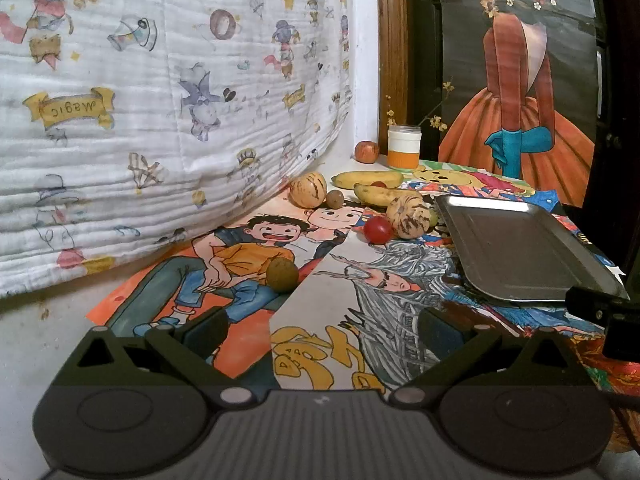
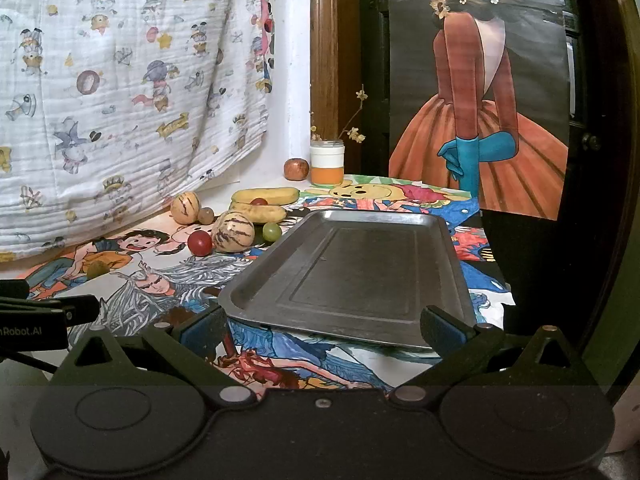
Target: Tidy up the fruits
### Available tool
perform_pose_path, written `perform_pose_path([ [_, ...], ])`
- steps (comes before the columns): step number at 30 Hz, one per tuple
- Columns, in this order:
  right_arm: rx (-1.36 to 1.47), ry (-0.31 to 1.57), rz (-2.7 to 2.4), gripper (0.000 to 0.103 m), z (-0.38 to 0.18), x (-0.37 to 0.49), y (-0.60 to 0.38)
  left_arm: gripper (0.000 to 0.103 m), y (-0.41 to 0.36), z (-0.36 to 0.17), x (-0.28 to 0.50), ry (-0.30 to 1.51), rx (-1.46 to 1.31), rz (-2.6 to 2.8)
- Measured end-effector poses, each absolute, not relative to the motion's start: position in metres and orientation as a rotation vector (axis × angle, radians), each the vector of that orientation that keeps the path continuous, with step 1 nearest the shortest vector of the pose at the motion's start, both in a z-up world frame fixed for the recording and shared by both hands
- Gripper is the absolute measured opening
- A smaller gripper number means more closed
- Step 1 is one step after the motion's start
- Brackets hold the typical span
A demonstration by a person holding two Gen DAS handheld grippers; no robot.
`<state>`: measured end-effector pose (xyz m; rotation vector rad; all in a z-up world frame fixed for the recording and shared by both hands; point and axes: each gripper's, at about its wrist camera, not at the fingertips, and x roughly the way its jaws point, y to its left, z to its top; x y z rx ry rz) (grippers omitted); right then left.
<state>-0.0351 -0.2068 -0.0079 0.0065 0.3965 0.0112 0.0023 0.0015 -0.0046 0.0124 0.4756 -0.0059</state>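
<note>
An empty metal tray [image 2: 352, 276] lies on the drawing-covered table; it also shows at the right of the left wrist view [image 1: 520, 248]. Behind and left of it lie two bananas [image 2: 266, 196], two striped melons [image 2: 233, 232] [image 2: 185, 208], a red tomato [image 2: 199, 243], a green grape [image 2: 271, 232], a small brown fruit [image 2: 206, 216] and a kiwi [image 1: 282, 276]. An apple [image 2: 296, 169] sits at the back by the wall. My left gripper [image 1: 324, 326] is open and empty, short of the kiwi. My right gripper [image 2: 322, 322] is open and empty at the tray's near edge.
A white and orange jar [image 2: 327, 162] stands at the back next to the apple. A patterned blanket [image 1: 160, 100] hangs along the left. A large painting [image 2: 480, 100] leans at the back right. The left gripper's side shows at the left of the right wrist view [image 2: 36, 316].
</note>
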Motion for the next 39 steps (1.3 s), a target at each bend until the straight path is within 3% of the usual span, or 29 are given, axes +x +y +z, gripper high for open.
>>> perform_pose_path([
  [39,0.017,0.387,-0.005,0.103,-0.0057,-0.0376,-0.2096,0.103,0.0063,-0.0067,0.0040,0.496,-0.003,0.004],
])
